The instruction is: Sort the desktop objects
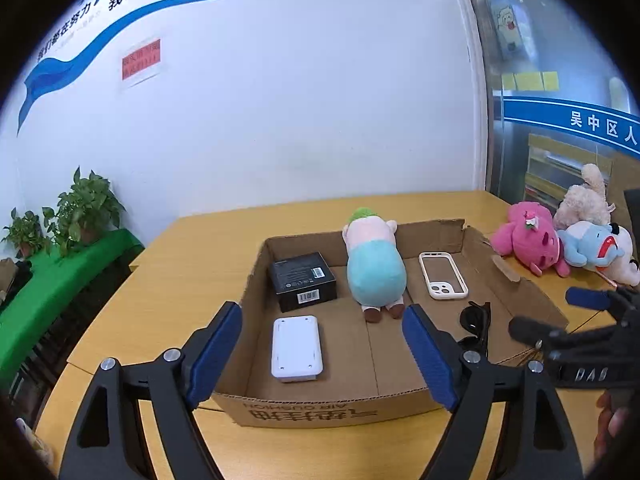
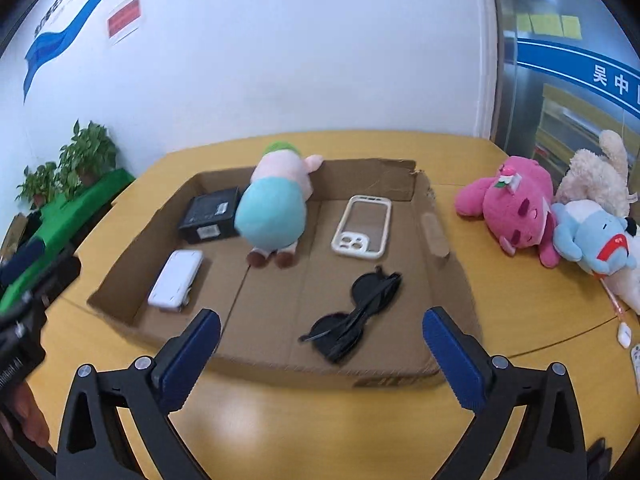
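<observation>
A shallow cardboard box (image 1: 256, 276) (image 2: 448, 280) lies on the wooden table. It holds a black box (image 1: 302, 286) (image 2: 210, 218), a white power bank (image 1: 297, 346) (image 2: 176, 280), a teal and pink plush (image 1: 374, 270) (image 2: 276, 208), a white phone case (image 1: 442, 276) (image 2: 362, 226) and black sunglasses (image 1: 476, 324) (image 2: 356, 316). My left gripper (image 1: 328, 352) is open and empty above the box's near edge. My right gripper (image 2: 322, 356) is open and empty just short of the sunglasses; it also shows at the right of the left wrist view (image 1: 560, 316).
A pink plush (image 1: 528, 240) (image 2: 512, 204), a light blue plush (image 1: 592, 248) (image 2: 592, 240) and a cream plush (image 1: 584, 198) (image 2: 596, 176) lie on the table right of the box. Small white items (image 2: 624, 334) lie at the right edge. Potted plants (image 1: 80, 208) stand far left.
</observation>
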`<state>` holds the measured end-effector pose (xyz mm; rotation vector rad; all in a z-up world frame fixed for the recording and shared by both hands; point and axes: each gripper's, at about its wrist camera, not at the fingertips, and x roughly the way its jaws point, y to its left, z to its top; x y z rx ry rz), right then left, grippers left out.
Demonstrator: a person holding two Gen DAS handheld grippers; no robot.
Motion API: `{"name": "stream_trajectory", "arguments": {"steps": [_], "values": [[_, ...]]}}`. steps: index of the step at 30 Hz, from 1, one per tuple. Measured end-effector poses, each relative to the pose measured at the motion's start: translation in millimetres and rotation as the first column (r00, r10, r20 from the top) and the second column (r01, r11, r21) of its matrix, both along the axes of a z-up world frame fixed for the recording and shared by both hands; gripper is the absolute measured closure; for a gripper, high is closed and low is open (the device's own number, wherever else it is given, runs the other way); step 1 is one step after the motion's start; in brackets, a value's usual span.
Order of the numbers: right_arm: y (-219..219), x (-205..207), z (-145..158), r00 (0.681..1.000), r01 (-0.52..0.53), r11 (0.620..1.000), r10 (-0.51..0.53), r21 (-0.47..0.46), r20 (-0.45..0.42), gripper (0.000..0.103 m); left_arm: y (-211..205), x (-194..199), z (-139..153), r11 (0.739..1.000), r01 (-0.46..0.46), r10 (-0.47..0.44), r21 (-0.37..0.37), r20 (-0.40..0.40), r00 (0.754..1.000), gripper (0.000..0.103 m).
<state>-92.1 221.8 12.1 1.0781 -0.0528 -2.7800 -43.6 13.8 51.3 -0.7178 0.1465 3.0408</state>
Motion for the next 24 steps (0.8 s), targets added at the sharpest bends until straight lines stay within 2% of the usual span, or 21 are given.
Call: {"name": "stream_trajectory", "arguments": {"steps": [4, 10, 15, 20, 24], "values": [[-10, 16, -4, 1.000, -0.006, 1.000, 0.006, -0.005, -0.013, 0.000, -6, 3, -2, 0.999, 0.003, -0.005, 0.049, 0.034, 0.999, 0.020], [-11, 34, 1, 1.000, -0.001, 1.000, 0.001, 0.006, -0.010, 0.000, -8, 16, -8, 0.997, 0.007, -0.013, 0.077, 0.077, 0.997, 0.020], [-21, 57, 5, 0.999, -0.014, 0.998, 0.018, 0.066, -0.050, 0.000, -6, 29, -22, 0.998, -0.030, 0.024, 0.058, 0.106, 0.994, 0.020], [-29, 67, -3, 0.998, -0.043, 0.996, 0.047, 0.073, -0.046, 0.000, -9, 37, -33, 0.998, -0.031, 0.024, 0.046, 0.133, 0.991, 0.020], [-32, 70, -5, 0.998, -0.048, 0.997, 0.051, 0.062, -0.045, 0.000, -12, 39, -32, 0.998, -0.053, 0.049, 0.029, 0.125, 0.991, 0.020]]}}
